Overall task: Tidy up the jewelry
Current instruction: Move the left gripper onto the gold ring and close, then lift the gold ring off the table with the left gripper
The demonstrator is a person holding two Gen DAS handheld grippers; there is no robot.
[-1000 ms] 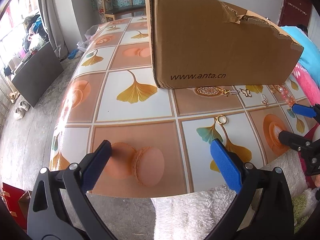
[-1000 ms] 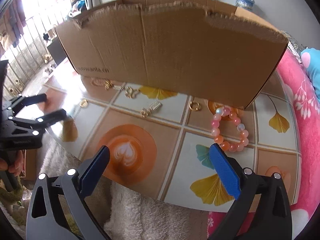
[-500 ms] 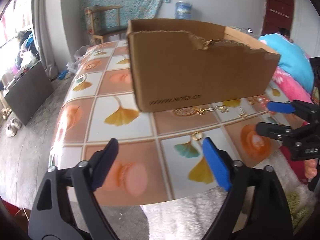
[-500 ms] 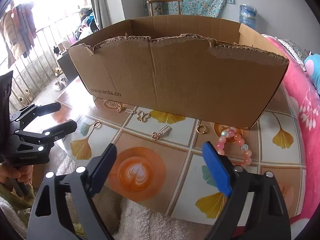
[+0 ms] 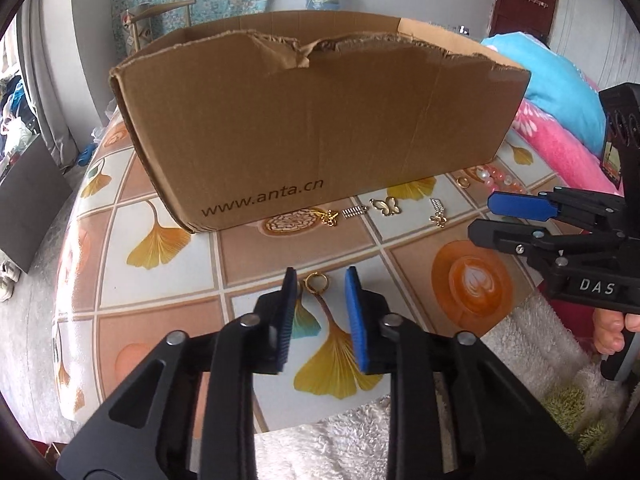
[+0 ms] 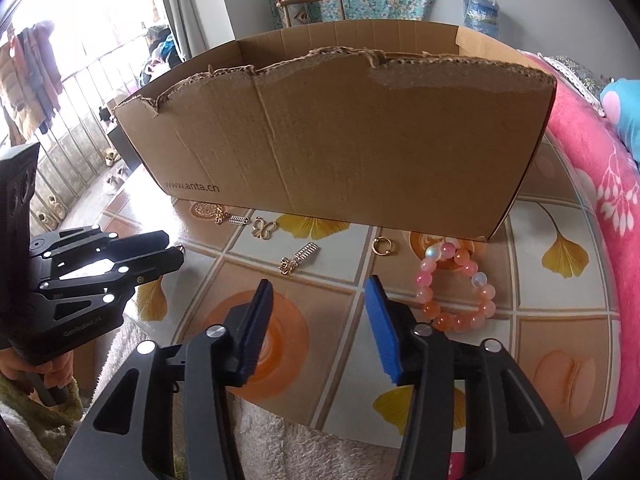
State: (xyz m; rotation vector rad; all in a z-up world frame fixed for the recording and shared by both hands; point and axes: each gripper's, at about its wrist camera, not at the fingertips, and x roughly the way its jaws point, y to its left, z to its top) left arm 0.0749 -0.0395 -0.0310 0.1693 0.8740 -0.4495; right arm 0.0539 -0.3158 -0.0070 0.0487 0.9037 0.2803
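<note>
Gold ring (image 5: 316,281) flat on table (image 5: 256,256), between narrowed, just-closing left hand-held gripper (image 5: 320,280) pads, untouched.

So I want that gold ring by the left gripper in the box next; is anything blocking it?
Nothing lies between the left gripper and the gold ring, whose jaws have just been closing with nothing gripped. Beyond it, the cardboard box presents its tall front wall, so the ring must go over the torn rim.
</note>
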